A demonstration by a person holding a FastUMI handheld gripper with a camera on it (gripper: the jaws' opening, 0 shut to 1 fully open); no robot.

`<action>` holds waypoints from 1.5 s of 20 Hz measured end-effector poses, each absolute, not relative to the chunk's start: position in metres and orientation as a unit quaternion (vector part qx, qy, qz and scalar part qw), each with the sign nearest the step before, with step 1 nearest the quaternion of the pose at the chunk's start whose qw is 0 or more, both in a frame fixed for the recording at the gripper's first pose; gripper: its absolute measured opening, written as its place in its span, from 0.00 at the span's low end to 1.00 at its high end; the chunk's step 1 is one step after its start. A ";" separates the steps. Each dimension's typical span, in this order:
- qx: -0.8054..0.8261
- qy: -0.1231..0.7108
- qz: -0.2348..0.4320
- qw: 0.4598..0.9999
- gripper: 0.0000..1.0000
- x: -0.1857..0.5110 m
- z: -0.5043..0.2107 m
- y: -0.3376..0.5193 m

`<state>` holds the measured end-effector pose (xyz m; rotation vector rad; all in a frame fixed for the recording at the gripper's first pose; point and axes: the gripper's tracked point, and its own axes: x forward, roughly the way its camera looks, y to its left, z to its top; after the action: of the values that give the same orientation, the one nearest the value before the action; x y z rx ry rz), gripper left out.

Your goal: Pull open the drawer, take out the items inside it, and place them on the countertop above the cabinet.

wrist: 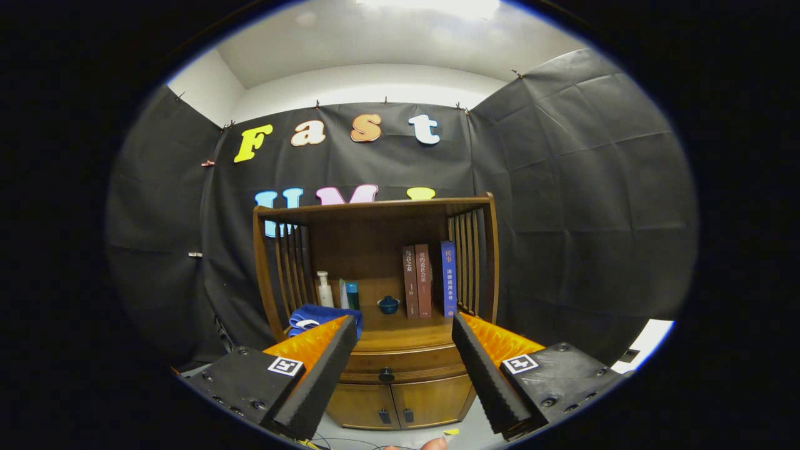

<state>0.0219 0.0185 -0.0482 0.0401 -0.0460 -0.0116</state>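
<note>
Gripper view: my claw (400, 362) is spread wide, holding nothing. Drawer (400, 364) sits closed beyond the fingers, its knob (386, 375) between them. Counter (400, 337) above it carries a blue cloth (315, 315) by my left finger, books (428, 281) farther back.

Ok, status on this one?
Hand-held gripper open, empty, short of the cabinet. Drawer shut, knob between the fingers. Nothing in the way.

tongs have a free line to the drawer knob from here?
Probably yes. The tongs are open, and the drawer knob sits beyond them, in line with the gap between the fingers, with nothing in front of it. The drawer is shut. The blue cloth lies on the countertop above, off that line.
</note>
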 end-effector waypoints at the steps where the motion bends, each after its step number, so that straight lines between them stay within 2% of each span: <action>1: 0.018 -0.025 -0.001 1.000 1.00 0.029 -0.058 0.024; 10: 0.020 -0.003 0.019 1.000 1.00 0.106 -0.168 0.046; 22: 0.031 0.092 0.038 0.995 0.99 0.198 -0.326 0.048; 24: 0.044 0.099 0.050 0.993 0.90 0.203 -0.338 0.057; 26: 0.047 0.101 0.049 0.993 0.88 0.213 -0.347 0.057; 29: 0.039 0.104 0.062 0.992 0.67 0.227 -0.355 0.065; 30: 0.036 0.100 0.070 0.992 0.67 0.228 -0.348 0.067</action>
<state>0.2279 0.0668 -0.3477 0.0716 0.2015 0.1405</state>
